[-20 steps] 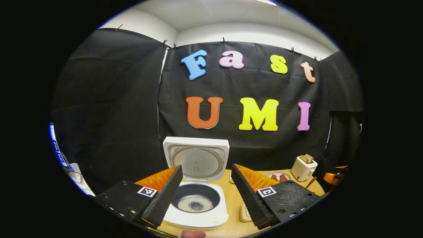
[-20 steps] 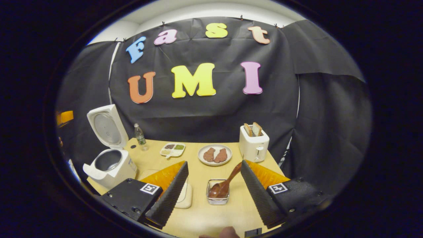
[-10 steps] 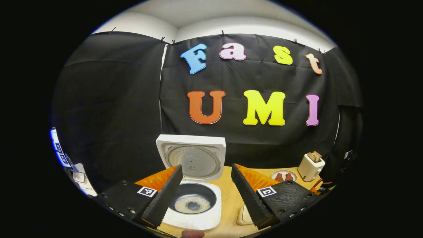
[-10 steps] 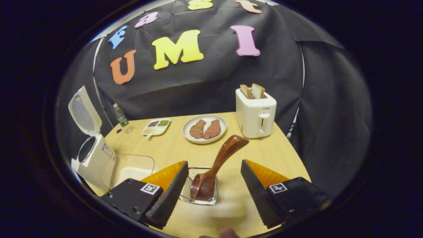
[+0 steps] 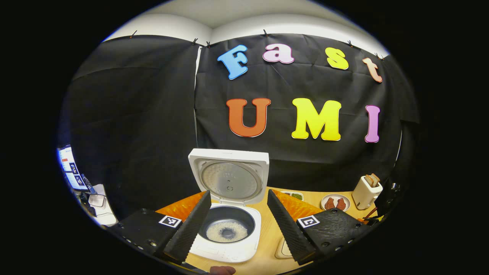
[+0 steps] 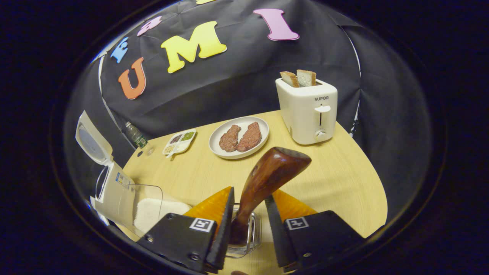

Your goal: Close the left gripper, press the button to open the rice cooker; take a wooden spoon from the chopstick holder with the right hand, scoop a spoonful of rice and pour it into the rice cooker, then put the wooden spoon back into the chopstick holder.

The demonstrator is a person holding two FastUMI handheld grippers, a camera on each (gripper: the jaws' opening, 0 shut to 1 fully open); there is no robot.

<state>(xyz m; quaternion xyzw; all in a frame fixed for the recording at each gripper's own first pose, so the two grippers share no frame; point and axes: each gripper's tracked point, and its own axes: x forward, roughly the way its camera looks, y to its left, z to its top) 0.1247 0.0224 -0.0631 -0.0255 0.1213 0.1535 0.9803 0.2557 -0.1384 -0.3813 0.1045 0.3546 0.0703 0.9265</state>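
Observation:
The white rice cooker (image 5: 225,250) stands with its lid (image 5: 231,179) up, and a ring of rice (image 5: 227,231) lies in its dark pot. My left gripper (image 5: 237,193) hangs open above and in front of the pot, holding nothing. In the right gripper view, the dark wooden spoon (image 6: 269,172) stands bowl-down in the clear chopstick holder (image 6: 254,233). My right gripper (image 6: 249,194) is shut on the spoon's handle just above the holder's rim. The cooker (image 6: 112,191) is at the far left of that view, beside a clear container of rice (image 6: 153,208).
On the wooden table (image 6: 336,183), behind the spoon, are a plate of two meat pieces (image 6: 238,137), a white toaster with bread (image 6: 307,110), a small sectioned dish (image 6: 178,139) and a bottle (image 6: 134,134). A screen (image 5: 70,168) glows at the far left.
My right gripper moved down and forward onto the spoon, and its fingers went from wide open to shut on the handle. The left gripper only drifted slightly and stayed open.

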